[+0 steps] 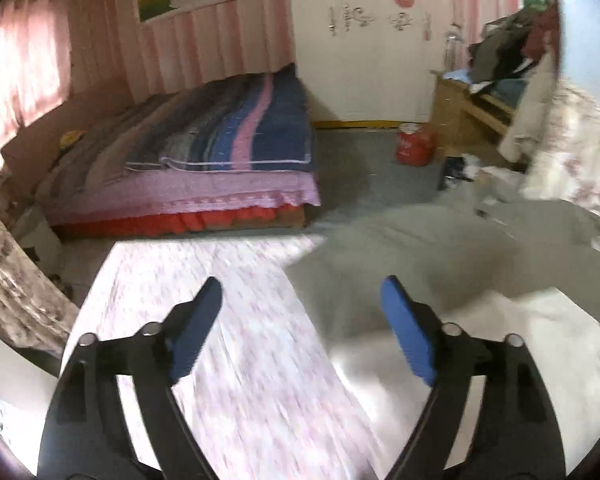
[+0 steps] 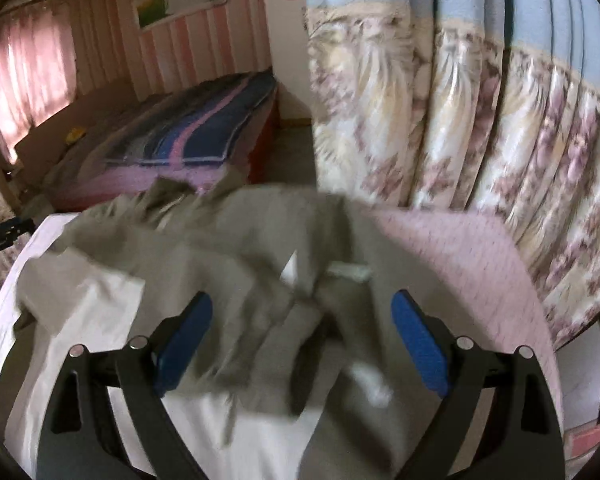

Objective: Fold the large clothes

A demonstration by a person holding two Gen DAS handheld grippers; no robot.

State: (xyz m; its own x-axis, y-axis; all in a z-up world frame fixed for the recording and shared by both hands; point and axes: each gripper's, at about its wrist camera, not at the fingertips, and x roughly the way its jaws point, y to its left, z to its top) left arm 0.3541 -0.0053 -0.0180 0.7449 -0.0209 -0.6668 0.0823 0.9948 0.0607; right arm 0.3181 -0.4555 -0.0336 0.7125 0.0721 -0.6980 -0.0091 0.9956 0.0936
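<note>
A large grey-tan garment with a white lining (image 2: 228,240) lies crumpled on a pink floral bed sheet (image 1: 220,320). In the left wrist view the garment (image 1: 440,260) spreads to the right of my left gripper (image 1: 302,294), which is open and empty above the sheet at the garment's left edge. My right gripper (image 2: 302,312) is open and empty just above the bunched garment, with folds lying between its blue pads (image 2: 420,344). Both views are motion-blurred.
A second bed with a blue-pink striped blanket (image 1: 228,132) stands across the grey floor. A red container (image 1: 414,144) and a wooden desk piled with clothes (image 1: 492,80) are at the back right. A floral curtain (image 2: 480,100) hangs close on the right.
</note>
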